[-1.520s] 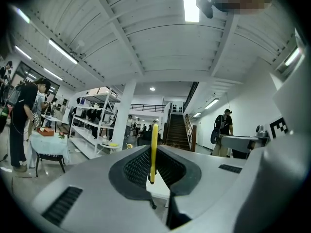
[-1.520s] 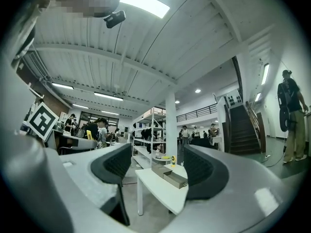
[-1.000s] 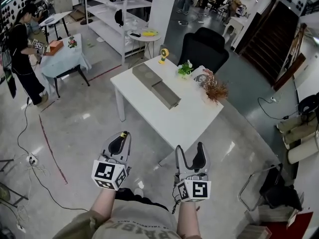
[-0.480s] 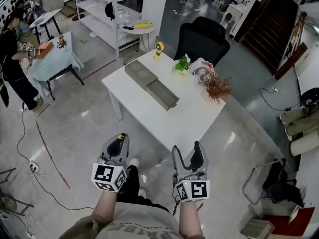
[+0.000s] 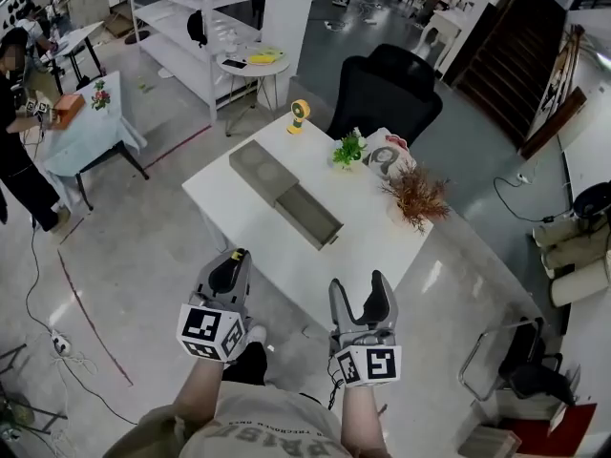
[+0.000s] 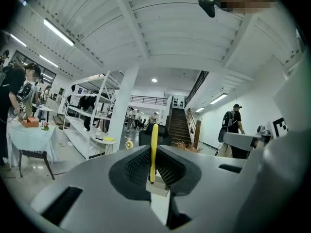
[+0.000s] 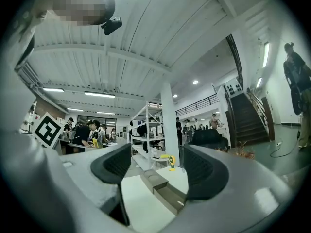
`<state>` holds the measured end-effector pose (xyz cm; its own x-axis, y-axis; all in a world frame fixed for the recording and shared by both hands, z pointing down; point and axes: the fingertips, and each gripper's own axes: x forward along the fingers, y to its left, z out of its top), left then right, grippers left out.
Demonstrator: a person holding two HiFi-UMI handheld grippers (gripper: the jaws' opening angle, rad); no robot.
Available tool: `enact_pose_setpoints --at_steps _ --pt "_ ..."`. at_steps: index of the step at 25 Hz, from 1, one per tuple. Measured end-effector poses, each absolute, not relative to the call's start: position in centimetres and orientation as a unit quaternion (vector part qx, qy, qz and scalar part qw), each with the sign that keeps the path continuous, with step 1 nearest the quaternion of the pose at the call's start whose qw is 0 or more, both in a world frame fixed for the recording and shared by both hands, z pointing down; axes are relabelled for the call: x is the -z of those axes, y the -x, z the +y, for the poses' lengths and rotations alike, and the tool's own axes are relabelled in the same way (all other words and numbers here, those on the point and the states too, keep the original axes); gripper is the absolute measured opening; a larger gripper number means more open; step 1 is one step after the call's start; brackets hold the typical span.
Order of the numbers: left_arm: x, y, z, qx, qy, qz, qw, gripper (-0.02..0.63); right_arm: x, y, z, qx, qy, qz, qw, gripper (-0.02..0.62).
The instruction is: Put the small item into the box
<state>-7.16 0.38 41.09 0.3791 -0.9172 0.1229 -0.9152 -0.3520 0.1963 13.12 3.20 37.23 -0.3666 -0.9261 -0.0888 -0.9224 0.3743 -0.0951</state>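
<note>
Left hand-held gripper [image 5: 229, 267] pinches the base of a thin yellow strip [image 6: 154, 135]; probably light, stiff, slippery. Right hand-held gripper [image 7: 158, 170] wide, empty.

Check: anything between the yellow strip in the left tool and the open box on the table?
Nothing visible. The left tool, shut on the yellow strip, is short of the table; only floor and its bare top lie before the box. The fan, plant and dried twigs stand past it or off to its right.
</note>
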Motion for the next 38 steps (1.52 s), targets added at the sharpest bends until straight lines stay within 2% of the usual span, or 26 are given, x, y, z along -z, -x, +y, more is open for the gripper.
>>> enact_pose_setpoints --at_steps 9,15,32,38 --pt "-38.8 8.1 -10.5 0.012 -0.847 -0.521 0.104 0.032 -35.1 -10.9 -7.2 0.006 0.573 0.816 0.074 0.328" --pt "-39.8 6.8 -14.0 -0.007 -0.87 -0.474 0.139 0.032 -35.3 -10.0 -10.5 0.023 0.575 0.815 0.075 0.328" --pt "-45.7 3.6 -17.8 -0.053 -0.871 -0.447 0.197 0.032 -42.9 -10.7 -14.6 0.091 0.554 0.827 0.016 0.328" --pt "-47.7 1.2 -18.9 -0.053 -0.864 -0.441 0.238 0.032 -45.2 -10.9 -15.8 0.096 0.515 0.852 -0.023 0.328"
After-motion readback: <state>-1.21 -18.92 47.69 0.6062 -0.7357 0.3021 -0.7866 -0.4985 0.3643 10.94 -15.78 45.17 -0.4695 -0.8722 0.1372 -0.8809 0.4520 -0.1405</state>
